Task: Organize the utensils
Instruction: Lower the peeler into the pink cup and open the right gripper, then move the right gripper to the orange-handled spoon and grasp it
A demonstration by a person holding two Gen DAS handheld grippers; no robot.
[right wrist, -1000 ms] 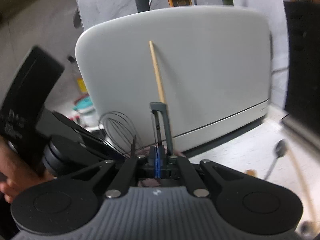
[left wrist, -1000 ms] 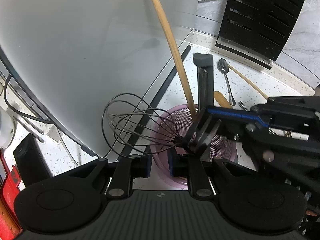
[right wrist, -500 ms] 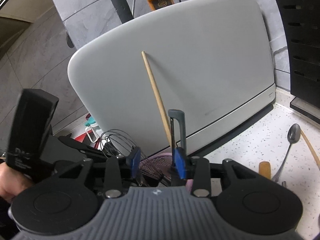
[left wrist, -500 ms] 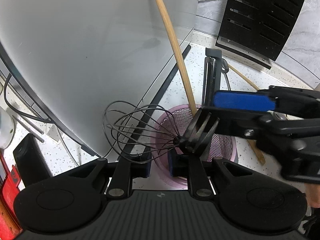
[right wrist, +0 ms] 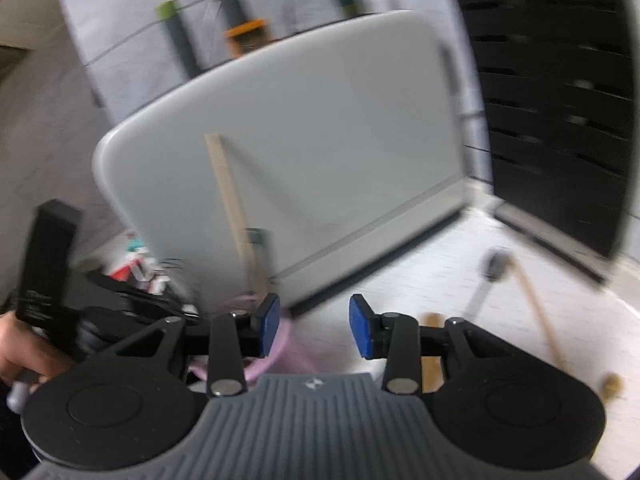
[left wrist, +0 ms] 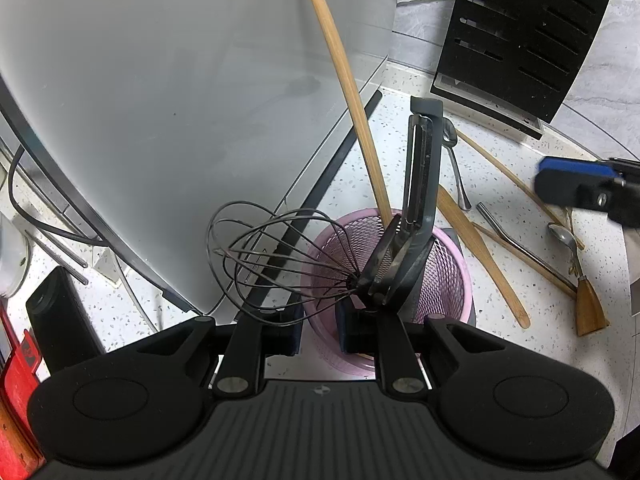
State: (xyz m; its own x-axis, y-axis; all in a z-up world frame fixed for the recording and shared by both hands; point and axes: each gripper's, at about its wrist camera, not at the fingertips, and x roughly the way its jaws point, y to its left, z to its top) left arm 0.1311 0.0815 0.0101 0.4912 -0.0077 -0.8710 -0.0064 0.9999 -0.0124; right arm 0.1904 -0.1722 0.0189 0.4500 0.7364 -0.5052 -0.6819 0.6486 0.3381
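Note:
A pink mesh cup point(left wrist: 448, 276) stands on the speckled counter against a big white board point(left wrist: 180, 92). It holds a wire whisk point(left wrist: 276, 256), a dark peeler point(left wrist: 422, 176) and a long wooden stick point(left wrist: 344, 80). My left gripper point(left wrist: 318, 330) grips the cup's near rim between its jaws. My right gripper point(right wrist: 314, 330) is open and empty, off to the cup's right; it shows at the right edge of the left wrist view point(left wrist: 580, 190). Loose utensils lie on the counter: a wooden spatula point(left wrist: 480, 256), a metal spoon point(left wrist: 454, 160), another spoon point(left wrist: 562, 236) and a thin stick point(left wrist: 512, 176).
A black slotted knife block point(left wrist: 520, 36) leans on the back wall at the right. A black box point(left wrist: 60, 316) and red items point(left wrist: 16, 364) stand at the left. More tools hang on the wall above the board point(right wrist: 240, 36).
My right gripper let go of the peeler in the cup, opened, and pulled away to the right. The left gripper has stayed on the cup.

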